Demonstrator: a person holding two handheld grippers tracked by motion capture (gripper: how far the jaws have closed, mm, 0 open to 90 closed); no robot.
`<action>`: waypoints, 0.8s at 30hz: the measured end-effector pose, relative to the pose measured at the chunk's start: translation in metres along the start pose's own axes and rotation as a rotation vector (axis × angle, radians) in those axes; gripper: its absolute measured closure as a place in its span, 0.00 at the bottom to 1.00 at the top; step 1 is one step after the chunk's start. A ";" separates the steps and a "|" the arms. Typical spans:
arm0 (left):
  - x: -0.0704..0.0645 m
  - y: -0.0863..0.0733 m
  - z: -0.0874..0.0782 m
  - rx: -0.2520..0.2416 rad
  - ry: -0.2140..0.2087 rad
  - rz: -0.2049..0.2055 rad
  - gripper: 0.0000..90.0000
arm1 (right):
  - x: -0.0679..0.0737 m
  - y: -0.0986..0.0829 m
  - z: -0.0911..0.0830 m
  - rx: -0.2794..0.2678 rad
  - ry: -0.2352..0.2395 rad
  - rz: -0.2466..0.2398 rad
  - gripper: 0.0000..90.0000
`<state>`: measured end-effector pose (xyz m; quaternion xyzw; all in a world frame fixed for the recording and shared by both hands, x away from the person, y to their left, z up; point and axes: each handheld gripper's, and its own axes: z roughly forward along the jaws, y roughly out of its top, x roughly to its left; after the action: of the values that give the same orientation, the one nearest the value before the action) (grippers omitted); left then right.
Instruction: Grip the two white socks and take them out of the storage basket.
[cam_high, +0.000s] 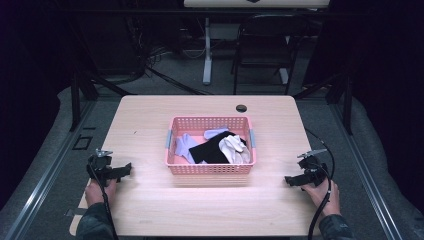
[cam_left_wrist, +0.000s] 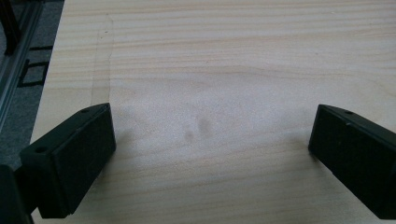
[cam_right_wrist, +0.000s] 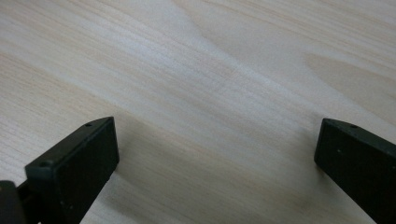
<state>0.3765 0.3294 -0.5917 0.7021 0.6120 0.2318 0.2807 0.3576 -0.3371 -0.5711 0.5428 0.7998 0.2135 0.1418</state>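
- Your left hand-held gripper (cam_high: 126, 170) rests low on the bench (cam_high: 150, 115) at its near left, jaws spread wide with nothing between them; the left gripper view looks along them at bare wood grain and two faint dark smudges.
- Your right hand-held gripper (cam_high: 290, 181) sits at the near right of the bench, jaws just as wide apart and empty, pointing in toward the middle.
- The pink basket (cam_high: 210, 168) stands in the middle of the bench, well apart from both tools and roughly midway between them.
- Inside it lie a black cloth (cam_high: 212, 149) across the centre, a white glove (cam_high: 236, 148) over its right end, and a pale lavender glove (cam_high: 184, 146) at the left, with another lavender piece (cam_high: 215, 133) toward the far wall.
- The step in hand looks like the start: neither tool has reached for the basket's contents, and nothing has been lifted.
- The next move likely calls for raising one tool over the near wall of the basket and coming down onto a single item. The white glove, lying on top at the right, seems the easiest first pick for your right hand.
- Take care to pinch one layer only; the pieces overlap, so a deep bite could drag the black cloth along.
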 end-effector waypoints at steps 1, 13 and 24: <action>0.000 0.000 0.000 0.000 0.000 0.000 0.01 | 0.000 0.001 0.000 0.005 0.005 0.007 0.00; 0.000 0.000 0.000 0.000 0.000 -0.001 0.01 | 0.004 0.012 -0.010 0.048 -0.006 0.002 0.00; 0.000 0.000 0.000 0.000 0.000 0.000 0.01 | 0.015 0.031 -0.042 -0.026 0.040 -0.030 0.00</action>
<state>0.3764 0.3294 -0.5916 0.7020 0.6121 0.2318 0.2807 0.3581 -0.3214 -0.5195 0.5245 0.8077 0.2324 0.1360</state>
